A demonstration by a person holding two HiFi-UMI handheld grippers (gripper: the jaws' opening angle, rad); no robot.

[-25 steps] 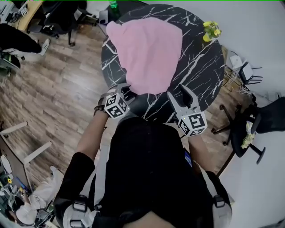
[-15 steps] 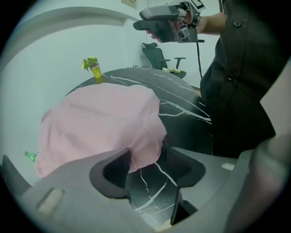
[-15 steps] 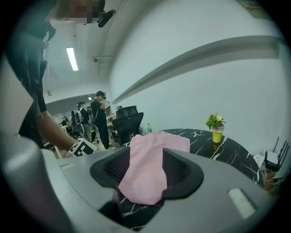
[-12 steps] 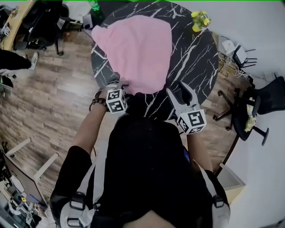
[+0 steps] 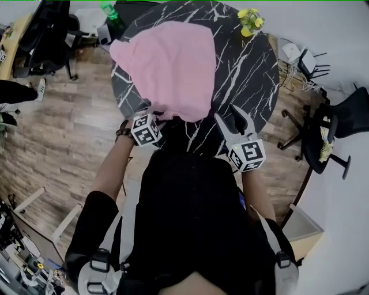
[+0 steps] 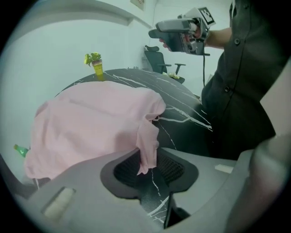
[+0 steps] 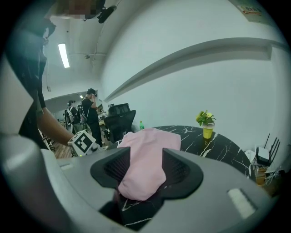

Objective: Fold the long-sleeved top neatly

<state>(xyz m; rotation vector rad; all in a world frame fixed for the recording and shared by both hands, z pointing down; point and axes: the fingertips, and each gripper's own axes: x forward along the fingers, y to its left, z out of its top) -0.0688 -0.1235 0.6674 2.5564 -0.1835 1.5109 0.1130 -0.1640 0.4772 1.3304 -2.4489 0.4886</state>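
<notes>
A pink long-sleeved top [image 5: 167, 63] lies spread on a round black marble table [image 5: 248, 63]. My left gripper [image 5: 157, 113] points steeply down at the top's near edge. In the left gripper view a narrow flap of the pink top [image 6: 146, 145] hangs between its pads [image 6: 170, 169]. The jaws have just been closing and still show a gap around the flap. My right gripper [image 5: 230, 118] is open over the table's near right edge, off the cloth. In the right gripper view the top [image 7: 148, 150] shows beyond its jaws [image 7: 146, 168], which hold nothing.
A yellow pot of flowers [image 5: 249, 20] stands at the table's far right. A green bottle [image 5: 106, 10] is beyond the far left rim. Office chairs [image 5: 334, 127] stand on the wooden floor to the right, and people stand in the background [image 7: 91, 113].
My left gripper has tipped down and moved onto the top's near edge, with its jaws narrower around a flap of cloth. The right gripper has shifted slightly forward, still open.
</notes>
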